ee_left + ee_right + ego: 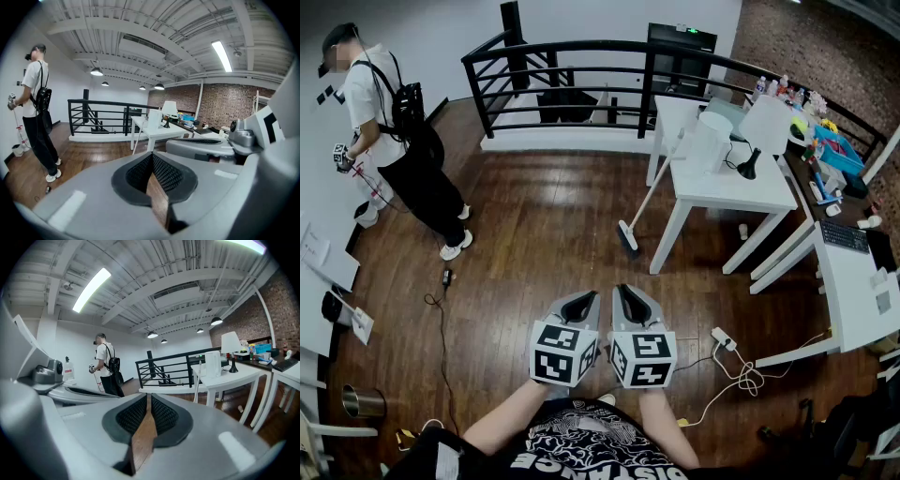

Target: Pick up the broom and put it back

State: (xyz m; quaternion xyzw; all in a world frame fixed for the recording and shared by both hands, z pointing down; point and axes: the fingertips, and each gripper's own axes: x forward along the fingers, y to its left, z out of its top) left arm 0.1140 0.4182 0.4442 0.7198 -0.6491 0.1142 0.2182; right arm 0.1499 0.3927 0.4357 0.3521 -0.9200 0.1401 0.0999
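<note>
The broom (651,194) leans against the left side of a white table (741,192), with its white handle up at the table edge and its dark head on the wooden floor. It also shows in the left gripper view as a thin white broom handle (137,137) and in the right gripper view as the broom handle (197,380). My left gripper (578,306) and right gripper (631,303) are held side by side, low in front of my body and well short of the broom. Both point toward the table. Each is shut with nothing between its jaws.
A person (398,141) with a backpack stands at the left by the wall. A black railing (581,89) runs along the back. A second white desk (853,281) with clutter stands at the right. A cable (441,309), a power strip (723,338) and a metal bin (361,401) are on the floor.
</note>
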